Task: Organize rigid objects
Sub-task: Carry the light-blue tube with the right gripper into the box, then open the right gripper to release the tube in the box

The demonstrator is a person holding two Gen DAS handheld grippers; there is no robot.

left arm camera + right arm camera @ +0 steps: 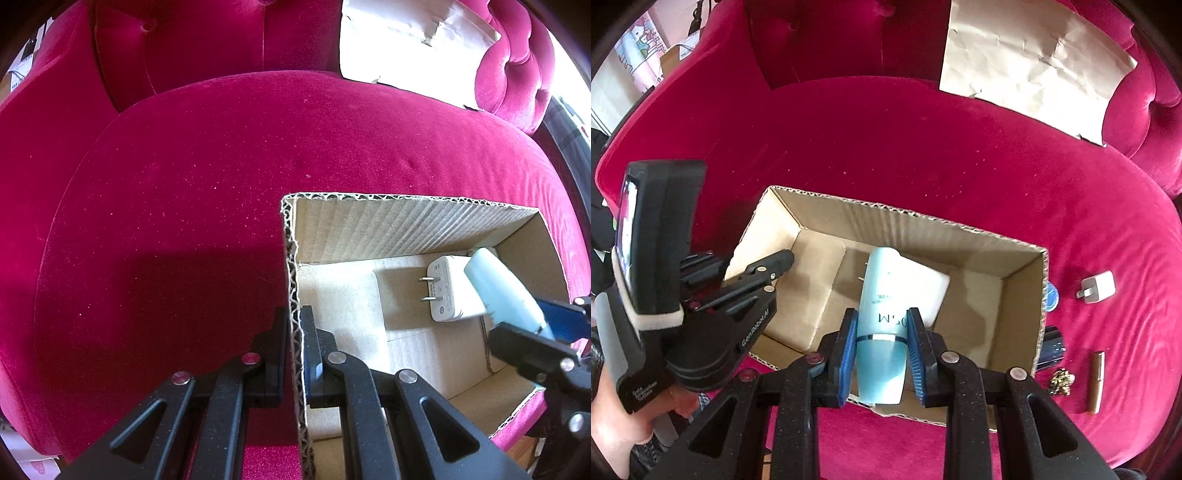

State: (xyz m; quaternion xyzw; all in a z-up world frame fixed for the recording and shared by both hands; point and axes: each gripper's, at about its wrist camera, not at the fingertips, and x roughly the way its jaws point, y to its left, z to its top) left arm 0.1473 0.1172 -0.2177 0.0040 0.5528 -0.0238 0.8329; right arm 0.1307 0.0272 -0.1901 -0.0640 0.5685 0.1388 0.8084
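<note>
Pinching the left wall of the cardboard box (406,229), the left gripper (293,325) keeps its jaws closed on it, apparently to steady it on the red sofa (184,184). The right gripper (882,354) grips the pale blue bottle (881,332) over the box, above the white charger (448,288) already inside.

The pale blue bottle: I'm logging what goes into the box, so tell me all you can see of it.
The pale blue bottle looks like smooth plastic, tapered, with a thin silver band around it and dark lettering. The right tongs are shut on it at the band, blue pads on both sides. It hangs tilted over the open cardboard box, its far end just above the white charger lying inside; contact there is unclear.
</note>
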